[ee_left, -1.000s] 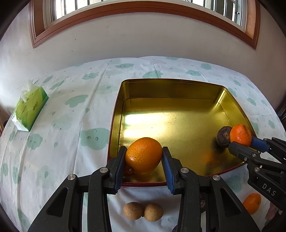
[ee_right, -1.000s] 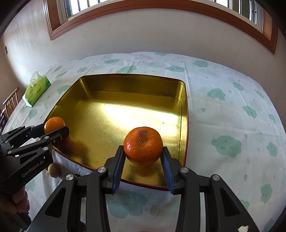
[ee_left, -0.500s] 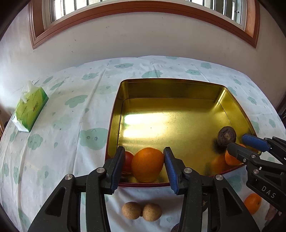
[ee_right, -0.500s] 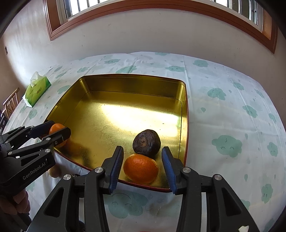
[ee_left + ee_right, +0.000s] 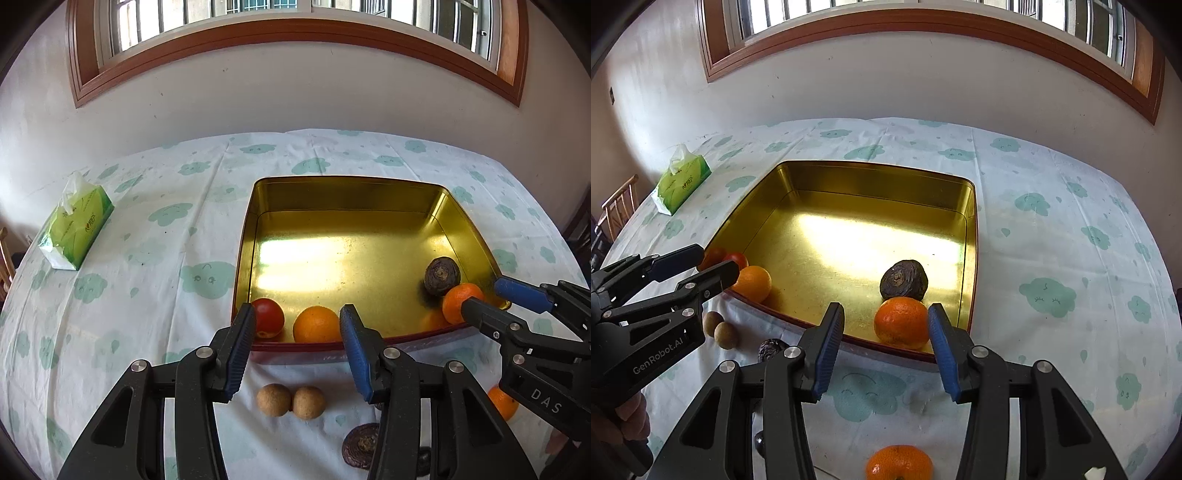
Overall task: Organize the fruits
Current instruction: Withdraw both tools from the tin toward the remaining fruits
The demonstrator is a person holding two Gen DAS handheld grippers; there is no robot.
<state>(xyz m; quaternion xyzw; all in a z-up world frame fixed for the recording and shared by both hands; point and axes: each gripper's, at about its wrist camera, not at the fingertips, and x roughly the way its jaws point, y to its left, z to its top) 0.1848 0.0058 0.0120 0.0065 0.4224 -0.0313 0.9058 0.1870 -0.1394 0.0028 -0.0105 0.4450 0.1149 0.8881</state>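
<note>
Left wrist view: left gripper (image 5: 297, 341) spread wide, holding nothing, poised at the near wall of the gold tray (image 5: 347, 182). Inside the tray, just past the fingertips: an orange (image 5: 317, 324) between the open fingers and a red tomato (image 5: 269, 317) by the left finger. On the counter (image 5: 147, 258) below the gripper, a touching pair of small brown fruits (image 5: 291, 400), almost straight under the gap; a dark wrinkled fruit (image 5: 360, 445) a little to the right. Likely next pick for this hand: the brown pair, nearer it than the other gripper.

Right wrist view: right gripper (image 5: 886, 345) also wide open and empty, at the tray's near right corner. A tangerine (image 5: 902, 323) resting in the tray between the fingers, touching a dark wrinkled fruit (image 5: 904, 280) behind it. Another tangerine (image 5: 899, 463) on the counter directly beneath, at the bottom edge, closest to this hand. Green tissue pack (image 5: 681, 181) far left, well apart.
</note>
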